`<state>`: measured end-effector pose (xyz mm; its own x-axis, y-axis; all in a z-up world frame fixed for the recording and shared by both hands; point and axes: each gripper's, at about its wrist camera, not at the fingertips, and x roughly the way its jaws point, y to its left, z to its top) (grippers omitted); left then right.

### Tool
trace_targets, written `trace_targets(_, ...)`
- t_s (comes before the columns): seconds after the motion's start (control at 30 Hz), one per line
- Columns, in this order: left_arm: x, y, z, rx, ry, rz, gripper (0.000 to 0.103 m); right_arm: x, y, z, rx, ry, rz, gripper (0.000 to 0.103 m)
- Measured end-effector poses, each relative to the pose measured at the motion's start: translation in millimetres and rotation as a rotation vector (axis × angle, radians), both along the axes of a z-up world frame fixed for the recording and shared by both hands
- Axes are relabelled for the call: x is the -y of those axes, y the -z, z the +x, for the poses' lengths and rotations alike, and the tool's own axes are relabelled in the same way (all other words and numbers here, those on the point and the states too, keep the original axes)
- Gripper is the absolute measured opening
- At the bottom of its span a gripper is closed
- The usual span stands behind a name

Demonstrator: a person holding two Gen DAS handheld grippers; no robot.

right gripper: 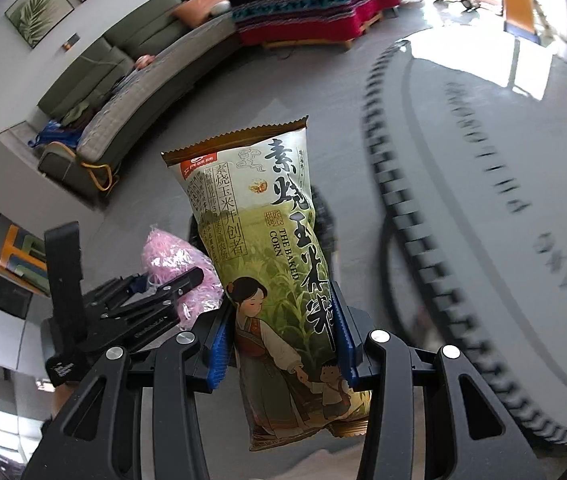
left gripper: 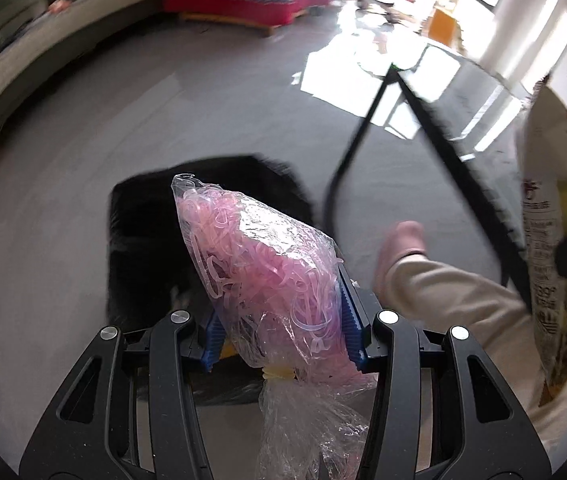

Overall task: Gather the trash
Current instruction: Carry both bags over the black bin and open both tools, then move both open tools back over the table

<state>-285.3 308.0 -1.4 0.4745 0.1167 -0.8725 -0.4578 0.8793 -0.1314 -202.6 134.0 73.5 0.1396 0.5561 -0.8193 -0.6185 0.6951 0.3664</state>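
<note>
Risks, left to right. Left gripper (left gripper: 279, 320) is clamped on a clear plastic bag of pink rubber bands (left gripper: 259, 264), its blue ribbed pads (left gripper: 213, 340) pressing the crinkled film from both sides. Judgement: thin slick film over loose contents; the bands could shift inside and the bag creep out of the pinch. The knotted neck hangs below the pads, so a snag there could pull it free. A black trash bag (left gripper: 143, 240) lies on the grey floor (left gripper: 83, 140) just beyond; its mouth is not legible, so a release could miss the opening.

A trouser leg and pink slipper (left gripper: 401, 246) stand near the bag; the round table's black leg (left gripper: 357, 140) is also close, and either could be knocked.

Right gripper (right gripper: 283, 340) is clamped across the lower half of a baked corn snack packet (right gripper: 271, 264). Glossy printed foil, puffed pillow shape, serrated top seam. Judgement: the long upper part stands free above the pads and could pivot or slide out. The ridged table rim (right gripper: 403, 220) is near on the right.
</note>
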Motion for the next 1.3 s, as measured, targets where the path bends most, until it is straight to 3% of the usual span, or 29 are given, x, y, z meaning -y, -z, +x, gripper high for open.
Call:
trace_targets(0.2, -45, 17, -35, -0.043, -0.135, 0.007, 0.048, -60, 12, -17, -0.013, -0.072, -0.037, 0.045)
trace_targets(0.3, -53, 21, -46, -0.037, -0.161, -0.018, 0.054, -89, 11, -26, 0.012, -0.101, -0.054, 0.045)
trace_targets(0.37, -55, 23, -53, -0.034, -0.167, -0.021, 0.078, -104, 13, -31, 0.014, -0.131, -0.060, 0.047)
trace_targets(0.4, -55, 23, -53, -0.038, -0.169, -0.009, 0.096, -107, 14, -33, 0.024, -0.141, -0.063, 0.057)
trace_targets(0.43, -53, 22, -54, -0.040, -0.177, 0.021, 0.097, -111, 13, -36, 0.060, -0.138, -0.073, 0.068)
trace_targets(0.5, -53, 20, -55, -0.064, -0.185, 0.087, 0.097, -109, 9, -37, 0.120, -0.108, -0.066, 0.074)
trace_targets(0.57, -51, 19, -55, -0.069, -0.178, 0.114, 0.097, -105, 8, -34, 0.117, -0.106, -0.047, 0.074)
trace_targets(0.9, -42, 14, -49, -0.054, -0.127, 0.091, 0.097, -72, 19, -15, 0.053, -0.050, -0.014, 0.074)
trace_targets(1.3, 8, -17, -6, -0.020, -0.006, 0.120, 0.097, -21, 6, 4, 0.054, 0.007, 0.043, 0.074)
